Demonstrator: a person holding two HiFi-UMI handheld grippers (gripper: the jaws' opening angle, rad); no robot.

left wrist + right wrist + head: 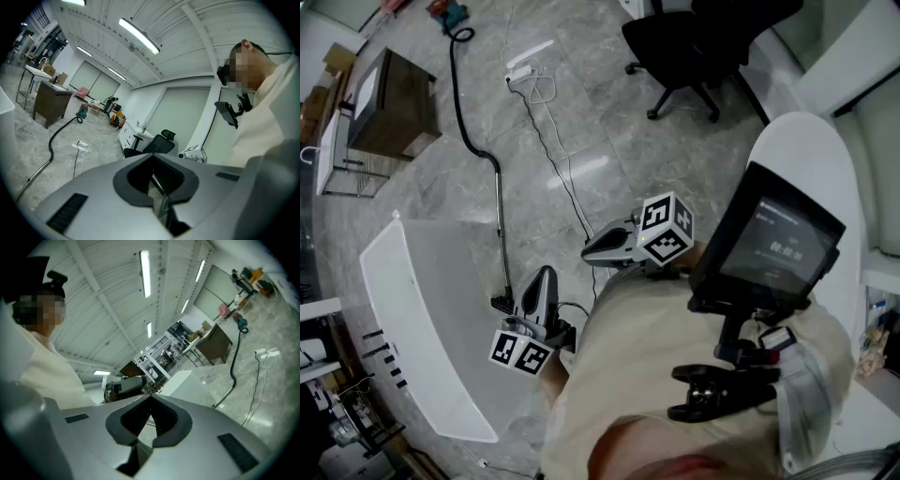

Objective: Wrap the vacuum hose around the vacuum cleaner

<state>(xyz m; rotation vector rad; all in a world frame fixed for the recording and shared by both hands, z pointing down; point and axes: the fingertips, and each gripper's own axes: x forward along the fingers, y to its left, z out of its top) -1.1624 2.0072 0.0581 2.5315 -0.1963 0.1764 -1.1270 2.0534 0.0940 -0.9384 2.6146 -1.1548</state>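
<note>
The hose lies stretched out over the floor, with the vacuum way off at its far end. The left gripper and right gripper are both pinched closed on nothing, so the best bet is to open one, grab the hose's near end and walk it over.

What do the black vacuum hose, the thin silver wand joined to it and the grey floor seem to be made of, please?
Black vacuum hose: probably flexible plastic or rubber, matt; it curves loosely.
Thin silver wand: likely metal; straight, bright sheen.
Grey floor: polished stone or tile; veined, mirrors the lights.
</note>
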